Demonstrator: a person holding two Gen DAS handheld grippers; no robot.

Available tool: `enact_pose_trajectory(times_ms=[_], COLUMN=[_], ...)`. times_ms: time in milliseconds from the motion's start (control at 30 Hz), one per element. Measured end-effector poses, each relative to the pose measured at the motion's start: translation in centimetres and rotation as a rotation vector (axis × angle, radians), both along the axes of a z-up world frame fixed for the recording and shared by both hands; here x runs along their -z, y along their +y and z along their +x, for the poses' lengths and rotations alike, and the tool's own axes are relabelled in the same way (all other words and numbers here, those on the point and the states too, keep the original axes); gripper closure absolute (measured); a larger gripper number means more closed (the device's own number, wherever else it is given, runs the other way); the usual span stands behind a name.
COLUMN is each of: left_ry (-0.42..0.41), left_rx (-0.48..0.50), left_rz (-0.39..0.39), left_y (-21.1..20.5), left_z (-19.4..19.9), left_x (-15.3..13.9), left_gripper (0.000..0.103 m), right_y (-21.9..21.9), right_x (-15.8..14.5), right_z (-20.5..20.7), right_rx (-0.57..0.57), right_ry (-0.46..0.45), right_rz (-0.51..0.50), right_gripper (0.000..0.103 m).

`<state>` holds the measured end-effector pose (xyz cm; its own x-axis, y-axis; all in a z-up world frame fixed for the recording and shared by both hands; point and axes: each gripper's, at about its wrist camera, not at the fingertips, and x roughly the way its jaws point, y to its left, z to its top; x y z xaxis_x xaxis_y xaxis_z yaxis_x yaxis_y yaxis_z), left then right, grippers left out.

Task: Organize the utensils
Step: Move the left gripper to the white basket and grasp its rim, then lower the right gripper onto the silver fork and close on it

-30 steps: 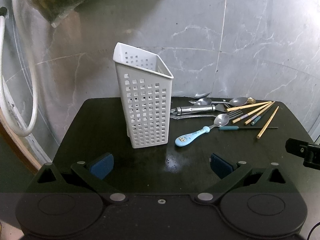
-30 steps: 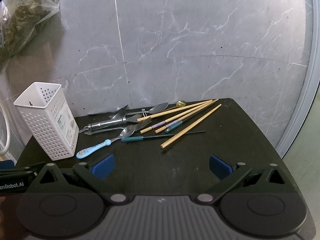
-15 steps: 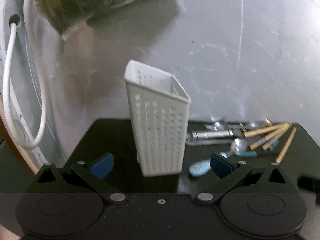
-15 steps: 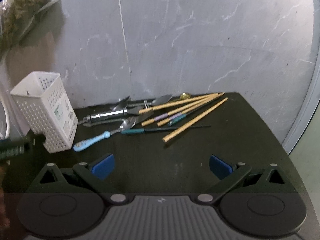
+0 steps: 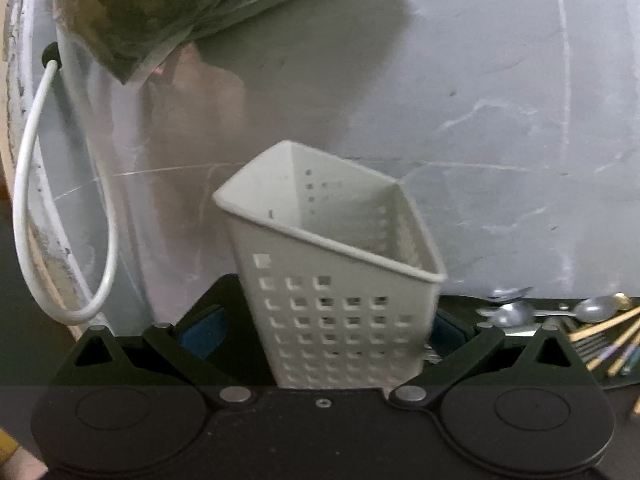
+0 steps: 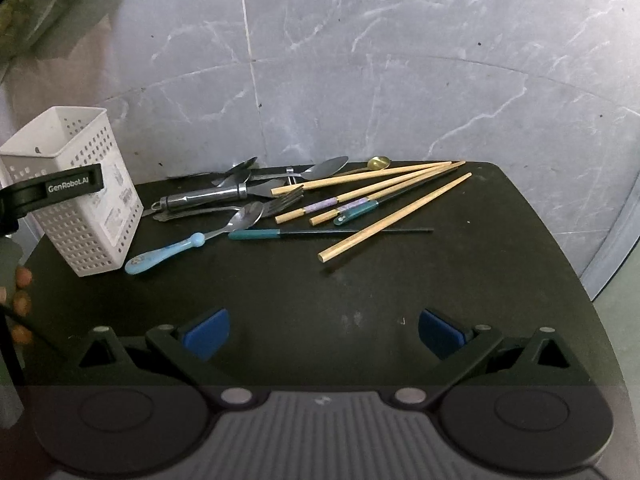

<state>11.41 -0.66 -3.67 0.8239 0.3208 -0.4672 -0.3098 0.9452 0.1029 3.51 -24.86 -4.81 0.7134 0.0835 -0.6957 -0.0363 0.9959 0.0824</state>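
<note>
A white perforated utensil holder stands on the black table, empty inside. My left gripper is open, its blue pads on either side of the holder's lower body, not clamped. In the right wrist view the holder stands at the left with the left gripper's finger beside it. A pile of utensils lies in the middle: wooden chopsticks, a blue-handled spoon, metal spoons and a fork, a teal-handled stick. My right gripper is open and empty over the front of the table.
A grey marble wall stands behind the table. A white hose loops at the left, a plastic bag of greens hangs above. The table's right edge curves away.
My left gripper has moved forward to the holder, which now sits between its fingers. My right gripper has moved slightly closer to the utensils.
</note>
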Motion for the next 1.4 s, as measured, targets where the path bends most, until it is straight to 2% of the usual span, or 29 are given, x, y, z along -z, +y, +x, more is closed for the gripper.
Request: enact_pose_trajectory(times_ms=[167,233,333,367,567,733,933,1000,1133,1233,1400], left_ry=[0.047,0.027,0.004,0.001,-0.001,-0.013,-0.004,0.0,0.003,0.002,0.004], left_rx=[-0.024,-0.019,0.012,0.02,0.039,0.173,0.367,0.437,0.56,0.617,0.671], left_rz=[-0.038,-0.044,-0.042,-0.045,-0.042,-0.029,-0.038,-0.039,-0.031,-0.028,-0.038], left_y=[1.2,1.7,2.2,2.4,3.6,5.0,6.9,7.1,7.3,7.0,7.0], left_z=[1.2,1.1,1.0,0.9,0.7,-0.3,-1.8,-2.5,-3.7,-4.5,-5.4], left_x=[0.6,0.6,0.4,0.3,0.5,0.9,0.8,0.7,0.8,0.7,0.6], left_gripper=[0.001,0.002,0.014,0.024,0.026,0.027,0.027,0.027,0.027,0.027,0.027], right_y=[-0.1,-0.1,-0.1,-0.2,-0.5,-0.2,-0.5,-0.4,0.0,0.0,0.0], right_x=[0.4,0.4,0.5,0.5,0.7,0.5,1.0,1.2,1.8,2.4,3.6], right_z=[1.4,1.9,2.6,2.9,4.2,6.7,9.9,10.6,11.9,13.3,15.2], right_rx=[-0.023,-0.034,-0.043,-0.052,-0.1,-0.159,-0.128,-0.109,-0.088,-0.051,-0.01], right_ry=[-0.015,-0.027,-0.035,-0.036,-0.066,-0.101,-0.087,-0.08,-0.073,-0.062,-0.021], right_rz=[0.01,0.014,0.012,0.016,0.061,0.126,0.225,0.24,0.247,0.259,0.286], right_gripper=[0.0,0.0,0.0,0.0,0.0,0.0,0.002,0.009,0.016,0.03,0.066])
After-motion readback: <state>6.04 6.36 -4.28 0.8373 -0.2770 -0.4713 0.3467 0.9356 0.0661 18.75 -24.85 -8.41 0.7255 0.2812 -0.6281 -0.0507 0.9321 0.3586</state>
